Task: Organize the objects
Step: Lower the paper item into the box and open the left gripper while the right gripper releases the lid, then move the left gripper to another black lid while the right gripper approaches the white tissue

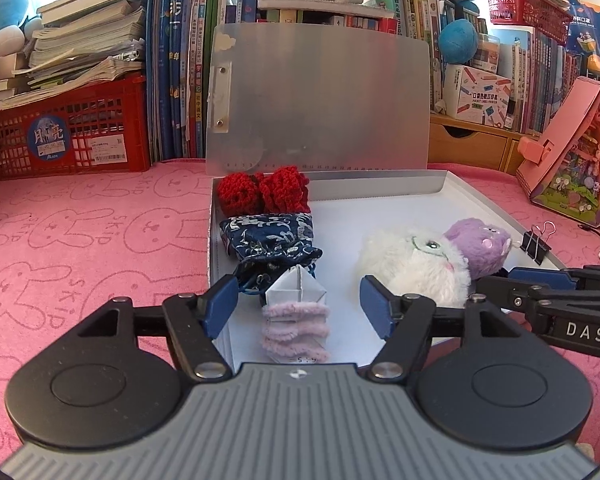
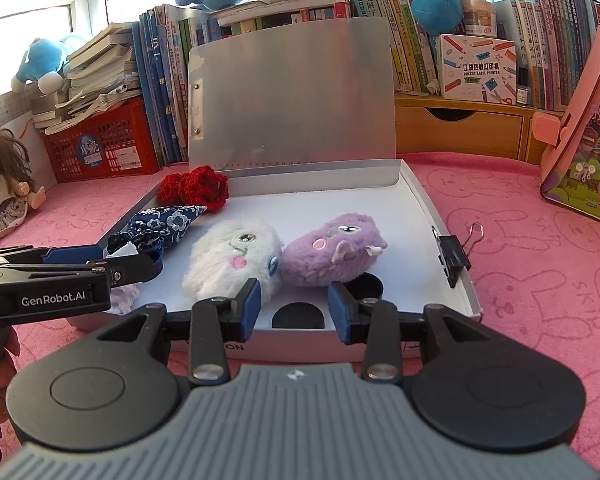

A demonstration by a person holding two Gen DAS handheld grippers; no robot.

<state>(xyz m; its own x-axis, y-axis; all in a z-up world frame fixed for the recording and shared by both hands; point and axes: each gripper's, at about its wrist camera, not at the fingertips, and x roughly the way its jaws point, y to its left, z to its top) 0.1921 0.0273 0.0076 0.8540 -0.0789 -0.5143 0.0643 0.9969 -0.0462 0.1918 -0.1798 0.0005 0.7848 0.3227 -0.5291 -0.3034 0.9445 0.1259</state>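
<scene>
Between the open jaws of the left hand-held gripper (image 1: 298, 304), in the left wrist view, a small folded white paper boat (image 1: 296, 287) sits on a fluffy pale pink pad (image 1: 296, 330), inside the shallow grey box (image 1: 496, 210) on the pink bench (image 1: 80, 240). Neither pad touches them, so they lie released beside the dark blue patterned pouch (image 1: 272, 240); lifting straight back should avoid snagging the pouch cord.

Right wrist view: the right hand-held gripper (image 2: 294, 306) is likewise unclenched and holds nothing, above a black round lid (image 2: 298, 315) near the box's front wall, behind which lie the white furry plush (image 2: 228, 260) and purple furry plush (image 2: 332, 248). Withdraw it level, clear of the fur.
</scene>
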